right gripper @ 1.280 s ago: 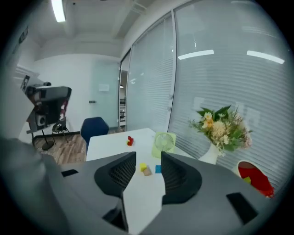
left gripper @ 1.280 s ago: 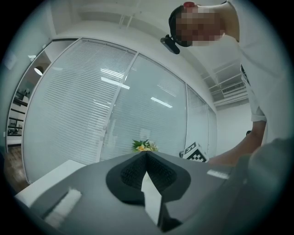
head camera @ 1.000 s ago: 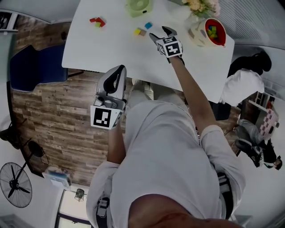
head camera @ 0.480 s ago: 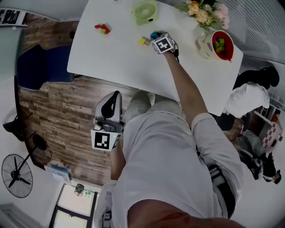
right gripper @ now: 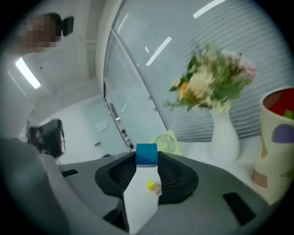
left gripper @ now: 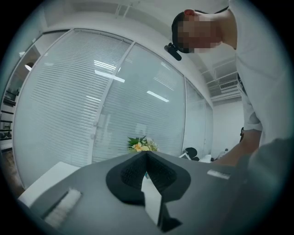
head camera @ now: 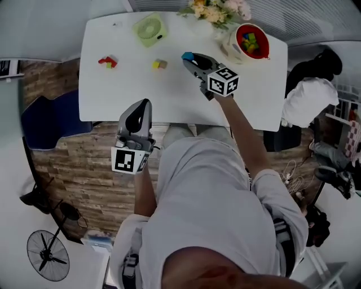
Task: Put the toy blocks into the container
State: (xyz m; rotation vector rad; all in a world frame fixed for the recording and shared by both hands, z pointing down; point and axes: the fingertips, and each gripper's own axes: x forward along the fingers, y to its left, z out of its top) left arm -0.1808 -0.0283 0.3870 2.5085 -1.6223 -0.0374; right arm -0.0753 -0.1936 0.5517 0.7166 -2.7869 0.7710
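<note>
My right gripper (head camera: 189, 58) is shut on a blue block (head camera: 186, 56) and holds it above the white table (head camera: 169, 96); its jaws have just been closing onto that block. In the right gripper view the blue block (right gripper: 146, 153) sits pinched between the fingertips of the right gripper (right gripper: 146, 159). The container (head camera: 248, 40), a cup with a red inside and several blocks in it, stands at the far right. A yellow and a tan block (head camera: 159, 64) and a red-green cluster (head camera: 107, 61) lie on the table. My left gripper (head camera: 143, 105) is shut and empty at the table's near edge.
A green desk fan (head camera: 149, 28) and a white vase of flowers (head camera: 217, 11) stand along the table's far edge, the vase right beside the container. In the right gripper view the vase (right gripper: 225, 135) stands just left of the container (right gripper: 278, 137). Wooden floor lies left of the table.
The right gripper went from open beside the blocks, down onto the blue block, and now holds it raised. The left gripper stays shut near the table's front edge.
</note>
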